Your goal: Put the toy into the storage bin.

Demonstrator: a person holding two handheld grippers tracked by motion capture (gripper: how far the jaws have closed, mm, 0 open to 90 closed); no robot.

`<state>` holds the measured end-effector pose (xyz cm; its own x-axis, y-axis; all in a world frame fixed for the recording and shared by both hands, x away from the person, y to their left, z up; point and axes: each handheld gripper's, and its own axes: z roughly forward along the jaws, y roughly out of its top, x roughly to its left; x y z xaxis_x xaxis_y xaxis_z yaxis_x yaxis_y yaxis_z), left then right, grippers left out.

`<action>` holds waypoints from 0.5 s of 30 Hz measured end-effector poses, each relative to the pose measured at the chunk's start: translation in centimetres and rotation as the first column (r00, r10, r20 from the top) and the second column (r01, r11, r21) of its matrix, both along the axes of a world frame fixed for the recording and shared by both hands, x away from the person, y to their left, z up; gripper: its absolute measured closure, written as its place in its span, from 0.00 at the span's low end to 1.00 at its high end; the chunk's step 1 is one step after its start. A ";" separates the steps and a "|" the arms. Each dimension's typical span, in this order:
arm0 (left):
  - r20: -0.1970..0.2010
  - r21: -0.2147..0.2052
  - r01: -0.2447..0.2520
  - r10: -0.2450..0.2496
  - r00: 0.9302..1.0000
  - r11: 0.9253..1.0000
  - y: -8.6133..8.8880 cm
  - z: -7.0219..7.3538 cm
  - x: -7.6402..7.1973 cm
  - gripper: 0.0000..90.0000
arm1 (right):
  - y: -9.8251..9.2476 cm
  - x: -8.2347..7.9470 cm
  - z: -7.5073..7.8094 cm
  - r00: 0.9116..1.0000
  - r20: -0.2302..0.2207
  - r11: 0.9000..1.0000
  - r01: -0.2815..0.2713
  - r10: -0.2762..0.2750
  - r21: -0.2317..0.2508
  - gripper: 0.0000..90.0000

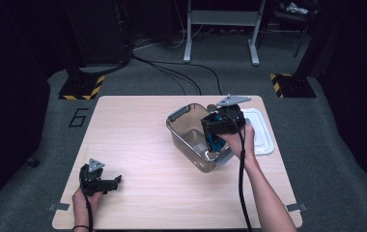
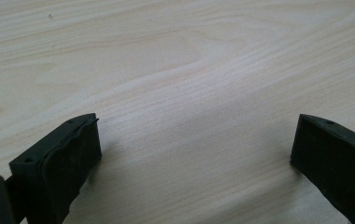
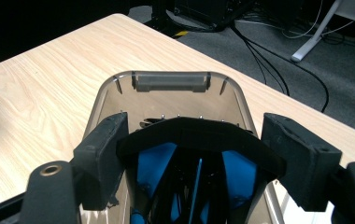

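Note:
A clear plastic bin (image 1: 187, 131) with grey clip handles stands right of the table's middle. My right gripper (image 1: 213, 137) points down into it, shut on a black-and-blue object (image 1: 215, 143) that hangs inside the bin's near end. In the right gripper view the jaws (image 3: 199, 136) clamp the object's black curved band, blue panels (image 3: 154, 169) hang below it, and the bin's far handle (image 3: 171, 82) lies ahead. My left gripper (image 1: 115, 181) rests low at the table's front left, open. Its jaws (image 2: 194, 149) stand wide over bare wood with nothing between them.
A white lid (image 1: 262, 131) lies flat just right of the bin, near the table's right edge. The light wooden table (image 1: 138, 140) has free room across its left half. Cables and stand legs lie on the grey floor beyond.

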<state>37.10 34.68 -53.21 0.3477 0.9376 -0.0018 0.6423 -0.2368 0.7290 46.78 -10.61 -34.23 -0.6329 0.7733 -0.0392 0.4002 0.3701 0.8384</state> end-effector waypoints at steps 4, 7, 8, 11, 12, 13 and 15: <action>0.000 0.000 0.000 0.000 1.000 1.000 0.0 0.0 0.0 0.02 | -0.1 0.0 -1.0 1.000 -0.019 1.000 0.002 -0.002 0.007 0.27; 0.000 0.000 0.000 0.000 1.000 1.000 0.0 0.0 0.0 0.02 | -0.2 0.0 -1.3 1.000 -0.024 1.000 0.004 -0.004 0.008 0.27; 0.004 -0.002 -0.001 0.001 1.000 1.000 0.0 0.0 0.0 0.02 | -0.2 0.0 -1.5 1.000 -0.027 1.000 0.006 -0.005 0.009 0.27; 0.003 -0.001 0.000 0.000 1.000 1.000 0.0 0.0 0.0 0.02 | -0.4 -0.1 -2.2 0.999 -0.037 1.000 0.012 -0.011 0.013 0.27; 0.003 -0.001 0.000 0.000 1.000 1.000 0.0 0.0 0.0 0.02 | -0.4 -0.1 -2.2 0.999 -0.037 1.000 0.012 -0.011 0.013 0.27; -0.001 0.000 0.001 -0.001 1.000 1.000 0.0 0.0 0.0 0.02 | -0.4 -0.1 -2.4 0.999 -0.041 1.000 0.013 -0.013 0.015 0.27; 0.004 -0.002 0.000 0.000 1.000 1.000 0.0 0.0 0.0 0.02 | -0.5 -0.1 -3.0 0.998 -0.053 1.000 0.020 -0.019 0.014 0.27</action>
<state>37.10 34.67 -53.24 0.3474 0.9377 -0.0020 0.6396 -0.2354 0.7318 46.64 -11.16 -37.23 -0.6185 0.7858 0.0049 0.4509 0.3498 0.8212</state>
